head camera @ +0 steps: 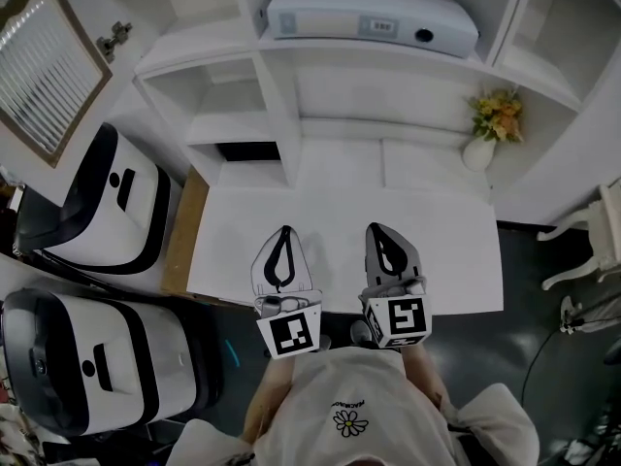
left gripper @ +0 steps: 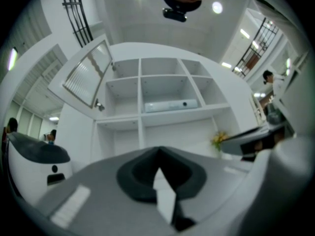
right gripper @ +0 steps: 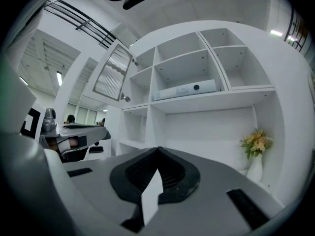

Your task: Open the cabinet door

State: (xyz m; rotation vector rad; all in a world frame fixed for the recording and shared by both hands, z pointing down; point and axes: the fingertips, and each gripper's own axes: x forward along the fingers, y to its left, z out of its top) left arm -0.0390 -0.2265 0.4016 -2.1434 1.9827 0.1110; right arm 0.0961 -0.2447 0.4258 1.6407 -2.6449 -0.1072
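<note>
My left gripper [head camera: 282, 236] and right gripper [head camera: 381, 231] sit side by side over the white tabletop [head camera: 441, 260]. Their jaws are closed and empty. The cabinet door [head camera: 44, 71] stands open.

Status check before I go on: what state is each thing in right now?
cabinet door: swung wide open
left gripper: jaws shut, empty
right gripper: jaws shut, empty
flower vase: upright in its compartment
white device: lying flat on a shelf
</note>
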